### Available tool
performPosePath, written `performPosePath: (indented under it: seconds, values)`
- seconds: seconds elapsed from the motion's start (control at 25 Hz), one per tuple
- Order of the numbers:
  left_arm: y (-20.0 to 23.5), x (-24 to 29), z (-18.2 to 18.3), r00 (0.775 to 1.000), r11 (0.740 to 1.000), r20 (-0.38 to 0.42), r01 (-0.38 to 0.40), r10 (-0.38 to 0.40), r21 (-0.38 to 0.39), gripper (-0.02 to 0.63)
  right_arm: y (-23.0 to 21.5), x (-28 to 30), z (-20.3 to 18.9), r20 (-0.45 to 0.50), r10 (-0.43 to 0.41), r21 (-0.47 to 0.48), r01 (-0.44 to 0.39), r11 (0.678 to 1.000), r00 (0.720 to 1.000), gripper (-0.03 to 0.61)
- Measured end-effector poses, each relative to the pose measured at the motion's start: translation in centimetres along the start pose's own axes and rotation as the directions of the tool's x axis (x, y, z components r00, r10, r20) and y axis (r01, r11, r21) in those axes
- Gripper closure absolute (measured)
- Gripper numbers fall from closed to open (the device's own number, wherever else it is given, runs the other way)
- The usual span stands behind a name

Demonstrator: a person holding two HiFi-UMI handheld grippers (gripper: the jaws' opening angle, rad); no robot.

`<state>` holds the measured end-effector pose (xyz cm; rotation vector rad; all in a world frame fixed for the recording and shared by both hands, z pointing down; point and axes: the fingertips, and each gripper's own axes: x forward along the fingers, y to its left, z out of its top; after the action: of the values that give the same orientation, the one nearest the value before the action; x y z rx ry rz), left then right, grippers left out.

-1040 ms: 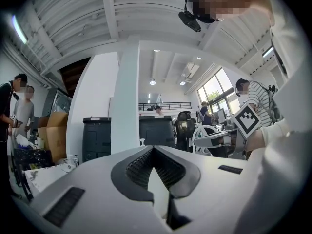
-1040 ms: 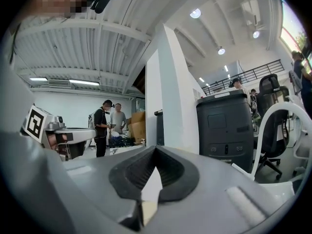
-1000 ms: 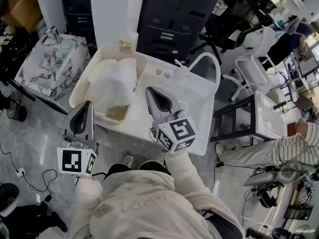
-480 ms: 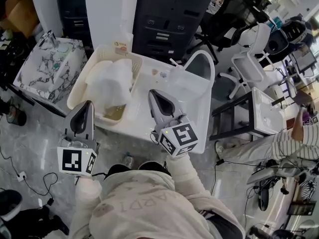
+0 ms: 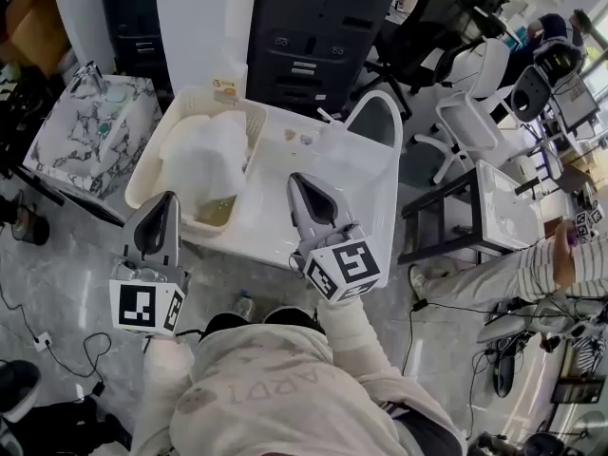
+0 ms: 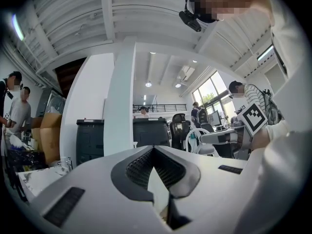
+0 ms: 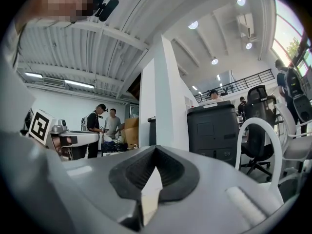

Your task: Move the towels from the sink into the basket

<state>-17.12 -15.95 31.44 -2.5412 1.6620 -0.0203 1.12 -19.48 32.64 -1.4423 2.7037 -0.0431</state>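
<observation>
**Head view.**
- Left claw (image 5: 170, 198): at 8 o'clock in the frame, fully shut and holding nothing. We find it in the same place as a second ago.
- Right claw (image 5: 295, 178): near centre, over the bench (image 5: 285, 240), fully shut and empty. We log it a little further towards 4 o'clock than a second ago.
- Basket (image 5: 142, 183): cream, slatted, on the bench at 12 o'clock of the left claw.
- Towels (image 5: 204, 160): white, heaped in the basket, as before.
- Sink (image 5: 370, 179): white, at 1 o'clock of the right claw. We cannot tell whether any cloth lies in it.
- Black cabinet (image 5: 323, 27): at 12 o'clock, behind the bench.

**Left gripper view.**
- The dark pads meet at the tip with nothing between them.
- The right claw's marker cube shows at 3 o'clock.

**Right gripper view.**
- The pads are likewise together, with nothing held.
- The black cabinet stands at 2 o'clock.
- The left claw's marker cube shows at 9 o'clock.
</observation>
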Motion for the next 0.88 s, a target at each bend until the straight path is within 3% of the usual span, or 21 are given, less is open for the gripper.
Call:
performPosePath:
  seconds: [0.88]
  values:
    - [-1.6, -0.4, 0.5, 1.0, 1.0, 0.013, 0.024, -0.023, -0.006, 0.609, -0.3, -2.4, 1.5, 0.045, -0.041, -0.004, 0.041, 0.999, 0.998, 0.569]
